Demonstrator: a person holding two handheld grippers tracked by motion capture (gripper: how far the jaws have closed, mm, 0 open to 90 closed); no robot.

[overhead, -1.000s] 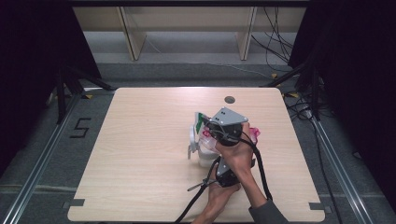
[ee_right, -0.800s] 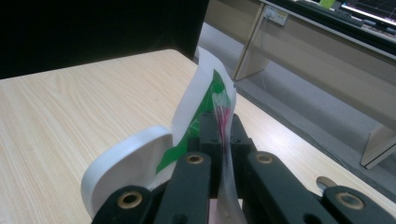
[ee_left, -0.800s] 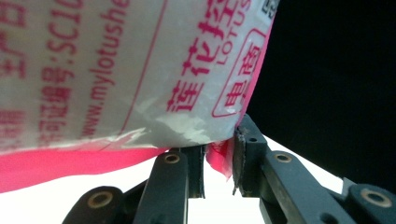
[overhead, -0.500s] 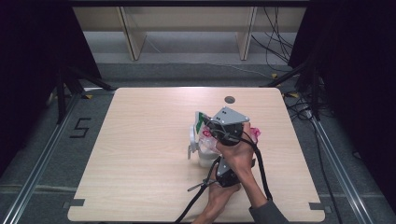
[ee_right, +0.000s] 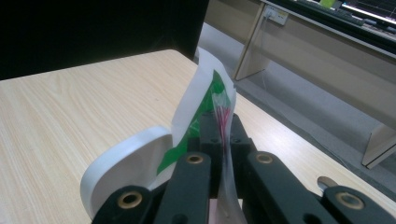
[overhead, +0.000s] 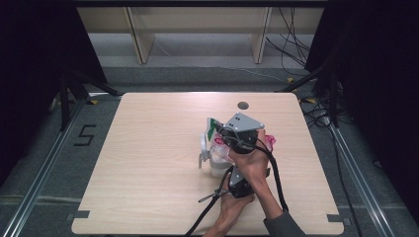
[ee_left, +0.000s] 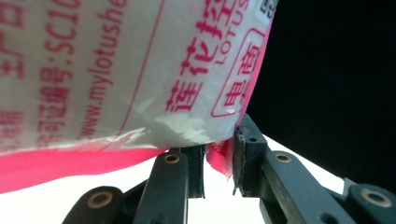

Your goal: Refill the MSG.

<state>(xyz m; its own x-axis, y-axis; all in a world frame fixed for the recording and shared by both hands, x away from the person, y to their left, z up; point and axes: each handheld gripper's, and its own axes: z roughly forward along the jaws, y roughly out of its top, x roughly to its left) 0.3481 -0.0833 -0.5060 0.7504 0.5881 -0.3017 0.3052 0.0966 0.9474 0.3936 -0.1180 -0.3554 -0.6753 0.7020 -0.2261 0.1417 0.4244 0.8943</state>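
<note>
Right gripper (ee_right: pixel 223 140) clamps the thin bag edge (ee_right: pixel 224 112), jaws tight together. Left gripper (ee_left: pixel 219 161) pinches the pink-printed bag (ee_left: pixel 116 70) corner, jaws narrow. Both sit right of table (overhead: pixel 148 148) centre.

The printed bag (ee_left: pixel 140 70) runs off the left gripper view's top and left edges, cutting its lettering short.

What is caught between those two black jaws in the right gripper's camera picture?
In the right gripper view, a thin edge of the plastic bag, clear film with red lines, runs between the shut jaws of the right gripper. A white lid lies just left.
</note>
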